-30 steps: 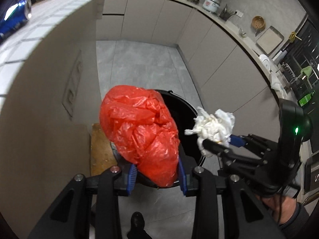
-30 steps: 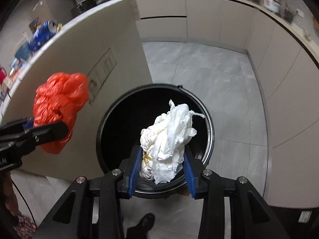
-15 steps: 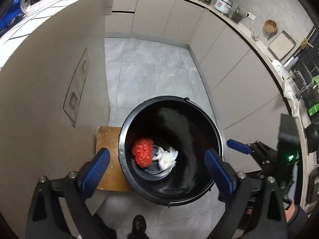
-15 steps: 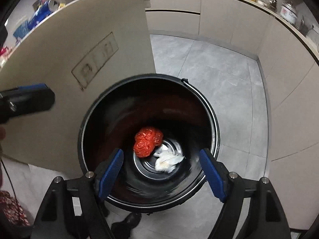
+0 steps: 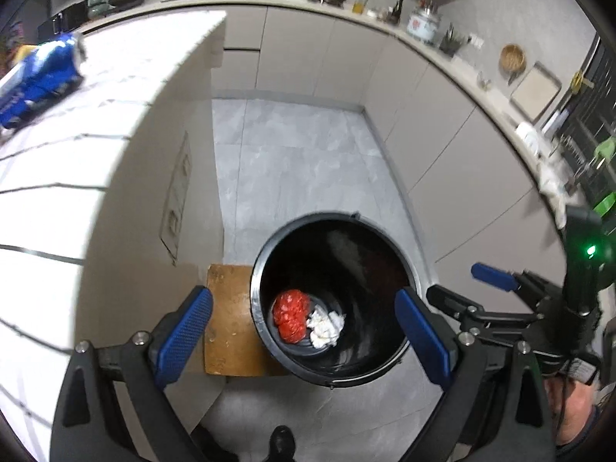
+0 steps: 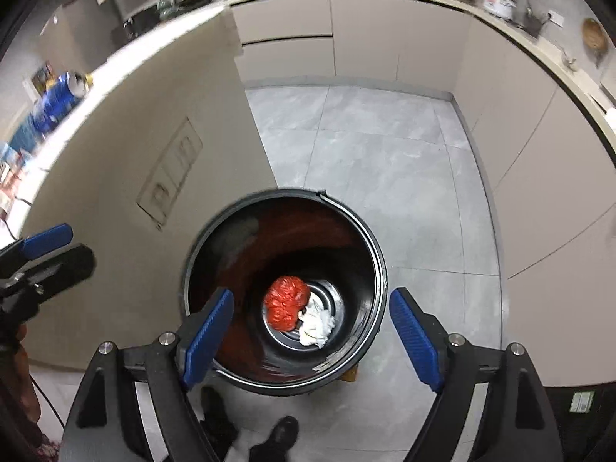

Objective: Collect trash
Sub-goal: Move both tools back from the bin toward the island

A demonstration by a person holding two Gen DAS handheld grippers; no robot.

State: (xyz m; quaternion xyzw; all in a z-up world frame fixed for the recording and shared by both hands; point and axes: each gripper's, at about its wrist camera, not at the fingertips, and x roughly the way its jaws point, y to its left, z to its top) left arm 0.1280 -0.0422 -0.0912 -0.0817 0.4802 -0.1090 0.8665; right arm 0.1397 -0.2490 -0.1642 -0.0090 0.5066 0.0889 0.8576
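Note:
A black trash bin (image 5: 269, 246) stands on the grey floor beside the counter; it also shows in the right wrist view (image 6: 369, 246). At its bottom lie a crumpled red plastic bag (image 5: 291, 315) (image 6: 285, 307) and a white paper wad (image 5: 326, 326) (image 6: 315, 325), side by side. My left gripper (image 5: 304, 335) is open and empty above the bin's near rim. My right gripper (image 6: 310, 333) is open and empty above the bin; it also shows at the right of the left wrist view (image 5: 466, 288).
A blue can (image 5: 36, 77) (image 6: 57, 102) lies on the white tiled counter (image 5: 96, 123) at the left. A wooden board (image 5: 229, 331) sits under the bin. Beige cabinets (image 5: 442, 146) run along the back and right. My shoes (image 6: 277, 439) show on the floor.
One second ago both grippers held the red bag and the paper wad over the bin. Both opened and the trash dropped to the bin's bottom. Both grippers have since risen and tilted back.

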